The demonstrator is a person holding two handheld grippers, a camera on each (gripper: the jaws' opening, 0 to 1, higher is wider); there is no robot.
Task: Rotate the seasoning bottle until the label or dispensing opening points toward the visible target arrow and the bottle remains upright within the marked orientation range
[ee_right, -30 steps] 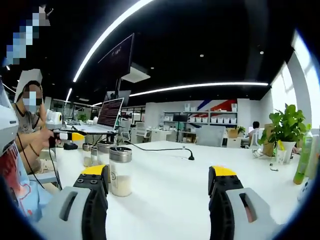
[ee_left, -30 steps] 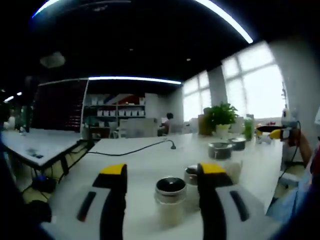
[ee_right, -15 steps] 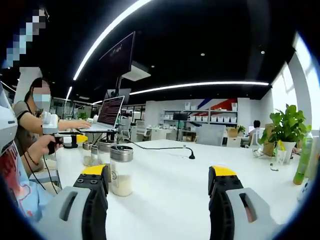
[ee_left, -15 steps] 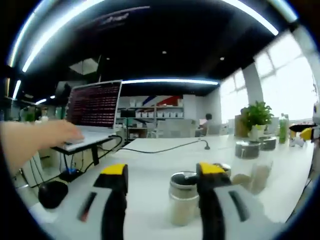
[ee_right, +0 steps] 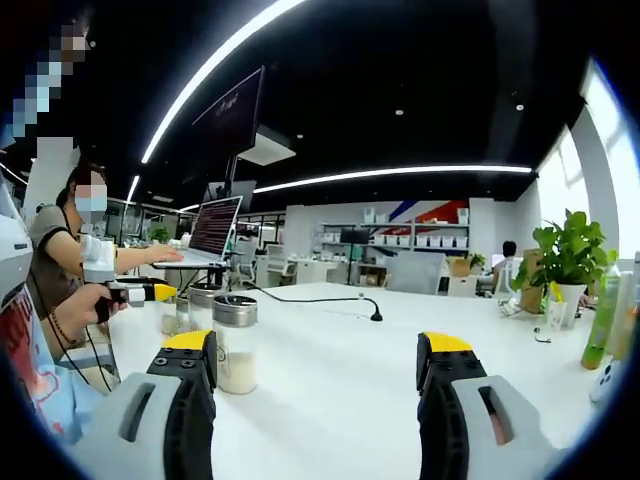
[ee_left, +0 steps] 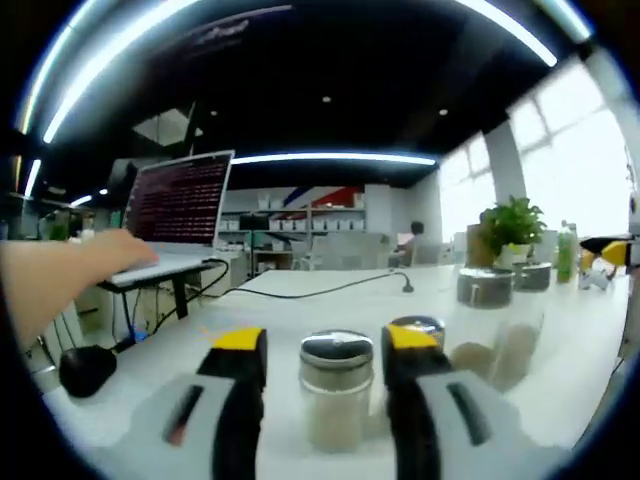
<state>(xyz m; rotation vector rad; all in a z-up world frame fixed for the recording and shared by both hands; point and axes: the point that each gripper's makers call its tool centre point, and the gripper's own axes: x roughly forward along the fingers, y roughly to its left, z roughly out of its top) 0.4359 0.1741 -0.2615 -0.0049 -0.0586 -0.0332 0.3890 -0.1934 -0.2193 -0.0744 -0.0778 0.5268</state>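
Note:
A glass seasoning bottle [ee_left: 337, 395] with a metal lid and pale powder stands upright on the white table [ee_left: 300, 305]. It sits between the yellow-tipped jaws of my left gripper [ee_left: 323, 340], which are open, with small gaps on both sides. My right gripper [ee_right: 318, 348] is open over bare table. A similar seasoning bottle [ee_right: 236, 345] stands just past its left jaw. Farther left in the right gripper view, a person's hand holds the left gripper [ee_right: 135, 293] at the other bottles [ee_right: 200, 302].
More lidded bottles [ee_left: 488, 322] stand to the right, one [ee_left: 420, 326] behind the right jaw. A black cable [ee_left: 330, 288] crosses the table. A laptop [ee_left: 180, 212], a hand [ee_left: 70, 280] and a mouse [ee_left: 88, 368] are left. A plant [ee_right: 568, 262] and a green bottle [ee_right: 603, 322] are far right.
The left gripper view has shifted, so the bottle now sits centred between its jaws, which stand a little closer together. The right gripper has barely moved.

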